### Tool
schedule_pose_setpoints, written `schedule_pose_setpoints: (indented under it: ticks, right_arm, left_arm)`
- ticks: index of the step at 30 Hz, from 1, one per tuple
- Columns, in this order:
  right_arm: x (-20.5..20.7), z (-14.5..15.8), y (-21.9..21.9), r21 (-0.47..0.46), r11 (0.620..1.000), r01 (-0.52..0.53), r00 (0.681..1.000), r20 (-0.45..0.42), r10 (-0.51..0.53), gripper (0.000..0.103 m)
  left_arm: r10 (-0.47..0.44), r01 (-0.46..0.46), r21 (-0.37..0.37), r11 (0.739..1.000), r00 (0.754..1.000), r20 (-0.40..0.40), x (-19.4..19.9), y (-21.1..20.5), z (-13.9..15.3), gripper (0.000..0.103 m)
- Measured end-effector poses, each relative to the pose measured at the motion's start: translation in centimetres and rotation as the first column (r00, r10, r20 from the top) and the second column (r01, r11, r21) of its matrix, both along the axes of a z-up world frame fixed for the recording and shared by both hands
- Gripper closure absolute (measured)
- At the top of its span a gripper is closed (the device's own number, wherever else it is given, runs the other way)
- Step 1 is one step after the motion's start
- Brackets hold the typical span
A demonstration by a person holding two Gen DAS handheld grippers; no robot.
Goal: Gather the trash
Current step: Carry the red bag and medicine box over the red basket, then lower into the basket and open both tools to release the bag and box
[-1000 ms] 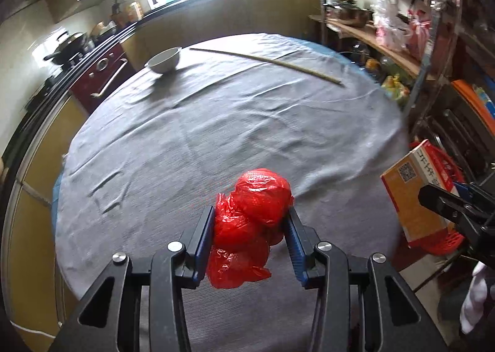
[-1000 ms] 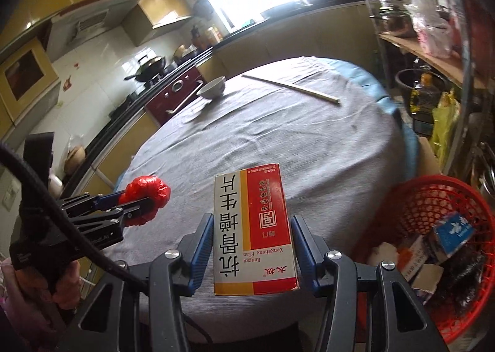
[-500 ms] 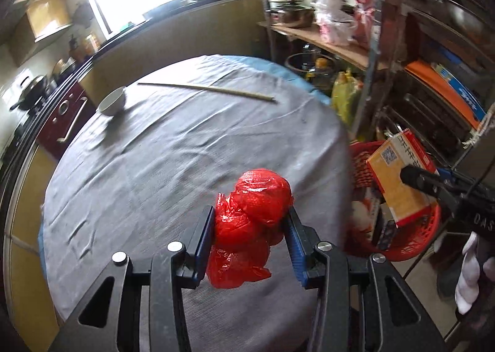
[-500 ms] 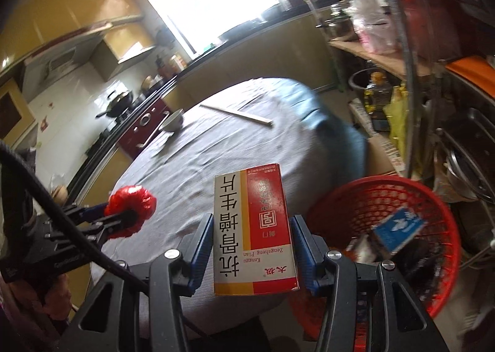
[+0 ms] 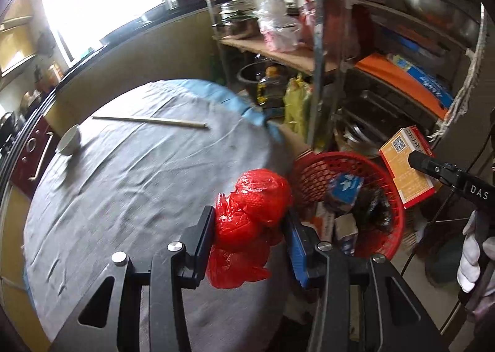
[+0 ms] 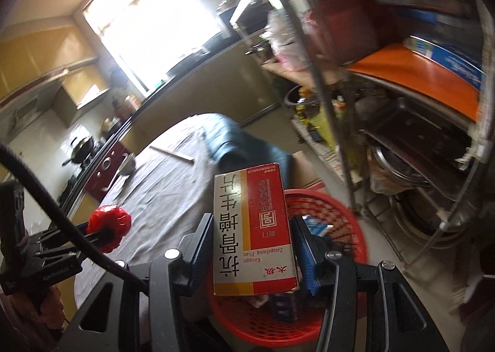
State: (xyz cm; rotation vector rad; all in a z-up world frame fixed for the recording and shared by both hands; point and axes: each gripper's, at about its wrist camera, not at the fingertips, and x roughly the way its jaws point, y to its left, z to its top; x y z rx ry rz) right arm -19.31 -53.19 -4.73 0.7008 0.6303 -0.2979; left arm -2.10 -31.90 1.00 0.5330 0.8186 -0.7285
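Note:
My left gripper (image 5: pixel 250 228) is shut on a crumpled red plastic bag (image 5: pixel 253 212) and holds it over the table's right edge, just left of a red mesh basket (image 5: pixel 365 163) with several scraps in it. My right gripper (image 6: pixel 252 231) is shut on a red, white and yellow medicine box (image 6: pixel 250 228) and holds it above the red basket (image 6: pixel 337 206). The box also shows in the left wrist view (image 5: pixel 405 172), right of the basket. The left gripper with the bag shows in the right wrist view (image 6: pixel 108 226), at the left.
The round table has a grey cloth (image 5: pixel 139 185); a white bowl (image 5: pixel 69 140) and chopsticks (image 5: pixel 148 121) lie at its far side. A metal shelf rack (image 5: pixel 321 79) full of pots and bags stands close behind the basket. A stove (image 6: pixel 80 148) is at far left.
Both grippers have swung to the right, away from the table middle. The basket has come into fuller view, and the box now hangs over it. Both grips are unchanged.

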Motion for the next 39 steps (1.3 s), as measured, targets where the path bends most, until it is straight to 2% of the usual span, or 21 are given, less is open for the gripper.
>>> schedule_pose_setpoints:
  ticks: [7,14,25,39]
  right_arm:
    - [-2.0,-1.3,-2.5,0.067,0.996,0.064,0.998,0.000,-0.064,0.050]
    - [-1.7,-3.1,-2.0,0.102,0.994,0.037,0.999,-0.034,-0.033,0.050]
    - [-1.9,-4.3,-2.7,0.136,0.990,0.040,0.998,-0.054,-0.033,0.050]
    - [-1.1,-5.6,-3.1,0.177,0.984,0.026,0.996,-0.085,-0.011,0.050]
  left_arm:
    - [-0.046,0.046,-0.003,0.999,0.998,-0.050,-0.8,-3.0,-1.3,0.057]
    - [-0.082,0.082,0.004,0.997,0.993,-0.089,-1.4,-5.4,-2.8,0.057]
    - [-0.117,0.121,0.041,0.992,0.989,-0.087,-2.3,-8.0,-4.6,0.057]
    - [-0.119,0.127,0.067,0.990,0.987,-0.108,-1.8,-9.6,-6.4,0.057]
